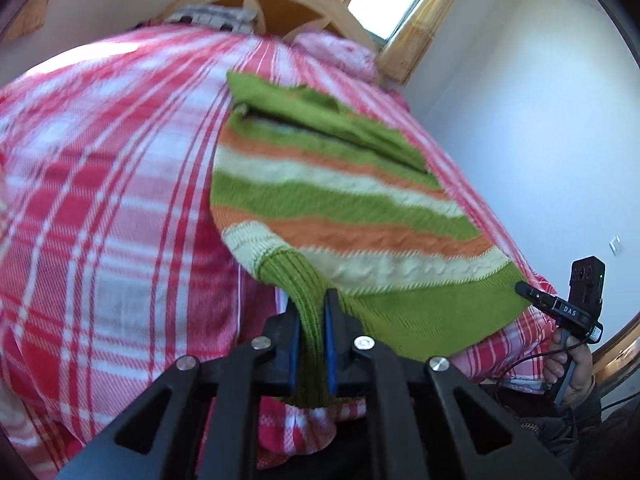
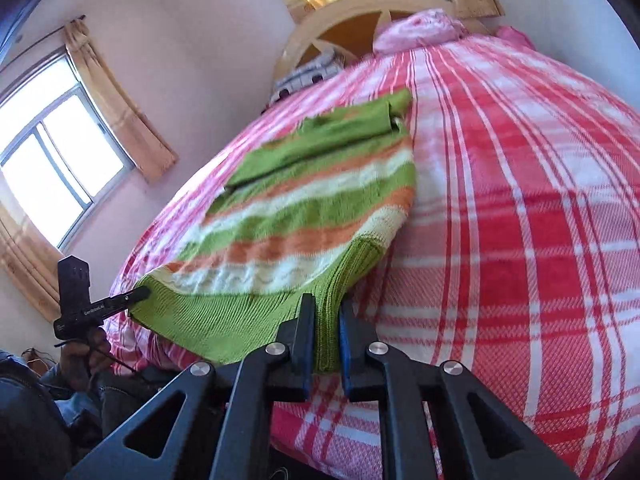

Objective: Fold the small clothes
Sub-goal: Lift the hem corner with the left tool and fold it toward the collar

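A small knit sweater (image 1: 320,188) with green, orange and cream stripes lies on a bed, its sleeves folded over the chest. It also shows in the right wrist view (image 2: 304,208). My left gripper (image 1: 312,304) is shut on the green ribbed hem at one corner. My right gripper (image 2: 326,312) is shut on the green hem at the other corner. The right gripper shows in the left wrist view (image 1: 532,292) at the hem's far corner. The left gripper shows in the right wrist view (image 2: 138,294) in the same way.
The bed has a red, pink and white plaid cover (image 1: 100,200). A pink pillow (image 2: 416,28) and a wooden headboard (image 2: 340,16) are at the far end. Windows with yellow curtains (image 2: 112,92) are on the walls.
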